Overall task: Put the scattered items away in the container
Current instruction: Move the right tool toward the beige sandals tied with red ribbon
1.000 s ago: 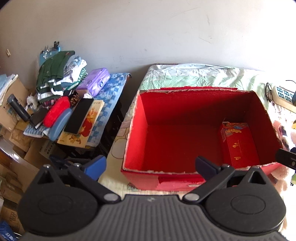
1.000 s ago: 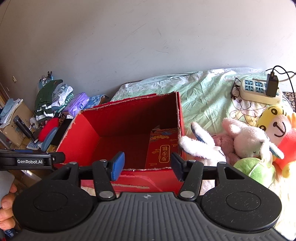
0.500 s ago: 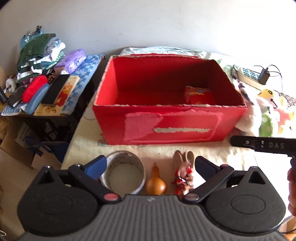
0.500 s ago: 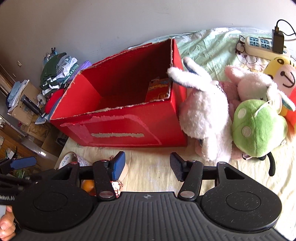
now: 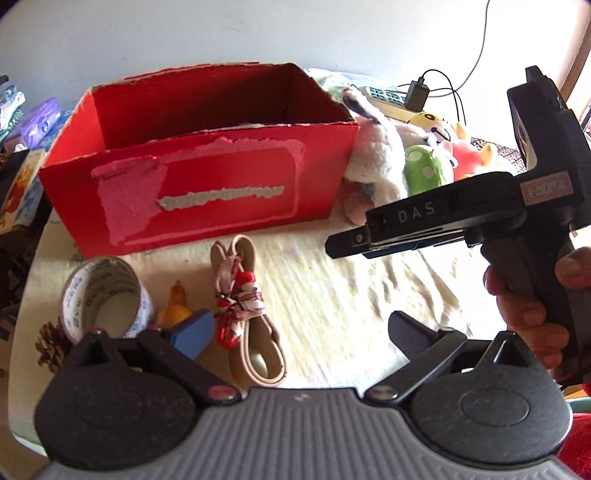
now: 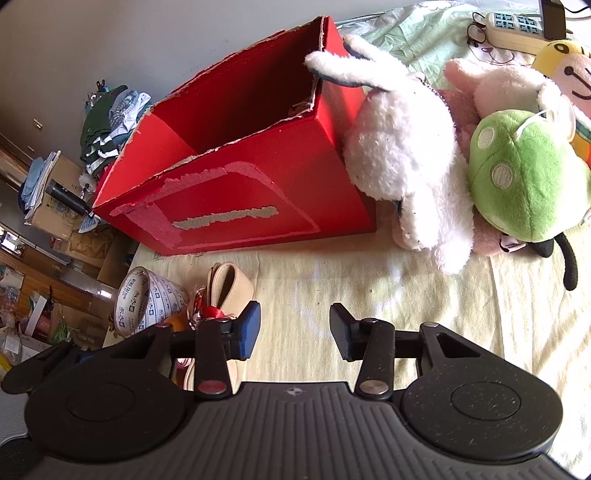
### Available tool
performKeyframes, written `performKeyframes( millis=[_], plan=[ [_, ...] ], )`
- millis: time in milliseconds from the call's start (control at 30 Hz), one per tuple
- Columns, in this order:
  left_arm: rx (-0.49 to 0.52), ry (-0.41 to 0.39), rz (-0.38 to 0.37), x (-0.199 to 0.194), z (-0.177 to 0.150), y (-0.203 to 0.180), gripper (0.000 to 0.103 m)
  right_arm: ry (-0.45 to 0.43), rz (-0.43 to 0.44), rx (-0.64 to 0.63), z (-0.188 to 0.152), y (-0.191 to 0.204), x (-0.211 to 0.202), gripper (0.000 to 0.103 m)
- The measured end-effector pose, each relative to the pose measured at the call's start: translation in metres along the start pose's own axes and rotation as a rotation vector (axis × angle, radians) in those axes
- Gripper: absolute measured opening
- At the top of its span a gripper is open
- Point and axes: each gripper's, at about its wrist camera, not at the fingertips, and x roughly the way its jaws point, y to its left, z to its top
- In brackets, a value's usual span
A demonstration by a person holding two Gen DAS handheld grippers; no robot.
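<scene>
Both tools lowered toward bedsheet; right tool (image 6: pixel 294 330) closing, empty; left tool (image 5: pixel 299 334) wide

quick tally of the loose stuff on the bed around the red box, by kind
Plush toys: 4 (white rabbit, pink one, green one, yellow one)
Tape roll: 1
Small orange gourd: 1
Coiled beige strap tied with red-and-white ribbon: 1
Pine cone: 1
Total: 8

A lived-in bedroom at home: a bed sheet (image 6: pixel 388 280) with cartoon prints, soft toys (image 6: pixel 524 177) heaped on the right, a power strip (image 6: pixel 517 26) at the far end, and folded clothes (image 6: pixel 110 118) over cardboard boxes (image 6: pixel 55 206) on the left.
</scene>
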Motion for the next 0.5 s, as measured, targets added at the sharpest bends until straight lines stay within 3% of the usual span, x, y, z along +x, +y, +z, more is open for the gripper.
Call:
performKeyframes(
  millis=[300, 400, 500],
  plan=[
    [-0.066, 0.044, -0.108, 0.027, 0.0, 0.01, 0.101, -0.003, -0.024, 0.023, 0.0, -0.01, -0.002, 0.046],
    [-0.041, 0.047, -0.111, 0.024, 0.002, 0.007, 0.1, 0.009, -0.021, 0.021, 0.0, -0.011, -0.001, 0.045],
    [0.006, 0.001, -0.107, 0.008, 0.003, 0.006, 0.101, 0.024, 0.026, 0.003, 0.001, -0.008, 0.0, 0.04]
  ],
)
